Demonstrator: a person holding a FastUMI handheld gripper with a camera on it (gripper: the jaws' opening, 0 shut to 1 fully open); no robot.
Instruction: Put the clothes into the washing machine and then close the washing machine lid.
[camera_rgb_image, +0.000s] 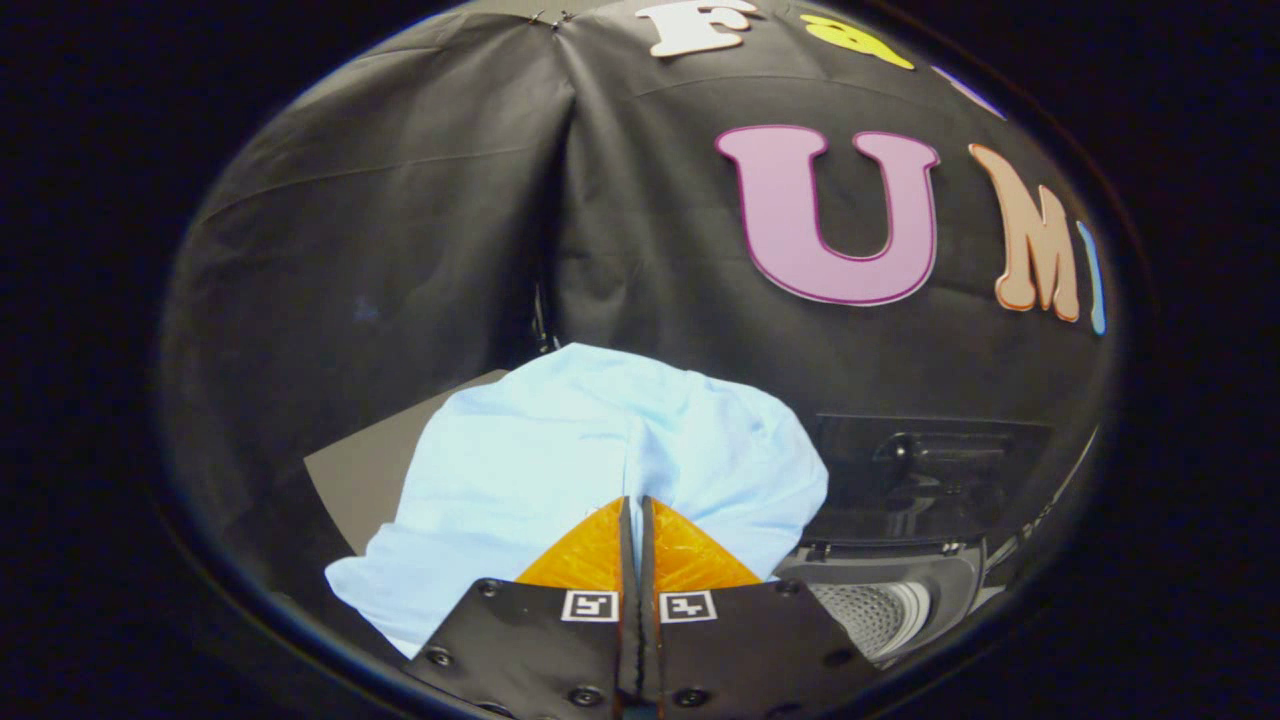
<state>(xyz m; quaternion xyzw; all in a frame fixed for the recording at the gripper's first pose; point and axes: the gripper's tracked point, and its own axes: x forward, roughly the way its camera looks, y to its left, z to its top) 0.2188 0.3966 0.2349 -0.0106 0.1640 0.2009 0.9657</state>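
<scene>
A pale blue garment (560, 460) hangs bunched from my gripper (636, 505), whose fingers are shut on a fold of the cloth at their tips. The fabric drapes down on both sides of the fingers and hides what lies straight ahead. To the right of the fingers and lower down is the washing machine (890, 590), with its perforated drum (868, 612) showing through the open top. Its dark lid (925, 475) stands raised behind the opening.
A grey flat surface (375, 470) shows to the left behind the garment. The booth's black cloth wall (400, 250) rises close behind everything.
</scene>
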